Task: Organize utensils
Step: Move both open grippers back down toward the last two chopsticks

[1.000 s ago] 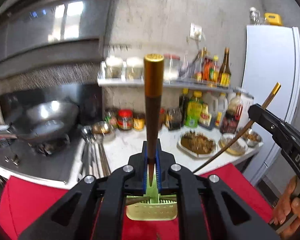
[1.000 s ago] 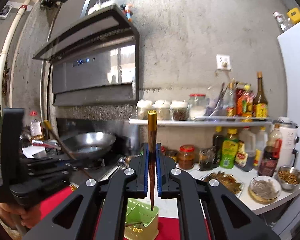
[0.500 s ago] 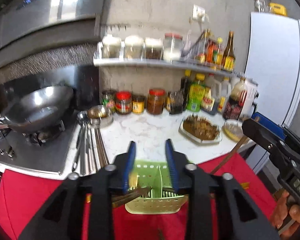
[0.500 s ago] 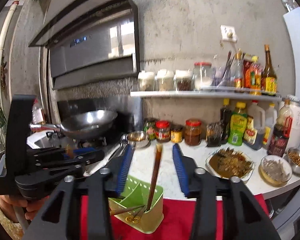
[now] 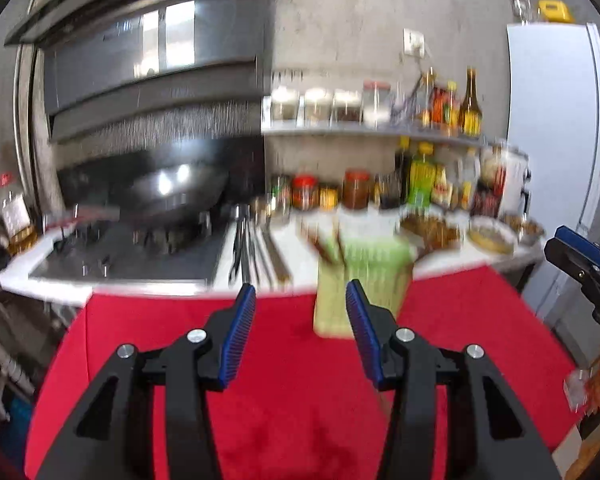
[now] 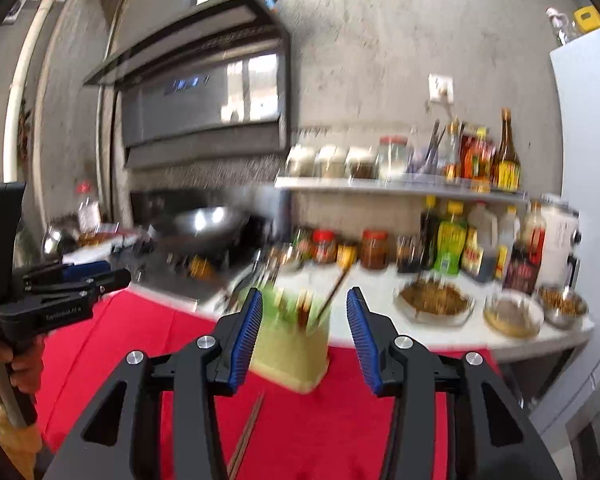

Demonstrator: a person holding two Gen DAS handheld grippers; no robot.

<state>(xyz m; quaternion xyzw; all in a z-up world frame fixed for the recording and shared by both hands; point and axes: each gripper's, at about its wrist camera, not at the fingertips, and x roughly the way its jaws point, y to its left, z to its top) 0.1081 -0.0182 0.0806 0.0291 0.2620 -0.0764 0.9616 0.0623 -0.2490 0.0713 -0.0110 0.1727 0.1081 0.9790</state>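
Right, both your left gripper (image 5: 301, 330) and right gripper (image 6: 303, 334) gape empty — drop onto the loose brown wooden chopstick (image 6: 247, 434) lying on the red cloth (image 6: 320, 420), then into the pale green slotted plastic holder (image 6: 290, 346).

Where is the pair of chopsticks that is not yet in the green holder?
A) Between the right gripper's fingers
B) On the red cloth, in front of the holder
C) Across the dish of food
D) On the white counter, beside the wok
B: in the right wrist view the chopsticks lie flat on the red cloth, nearer the camera than the green holder; the right gripper is open and holds nothing.
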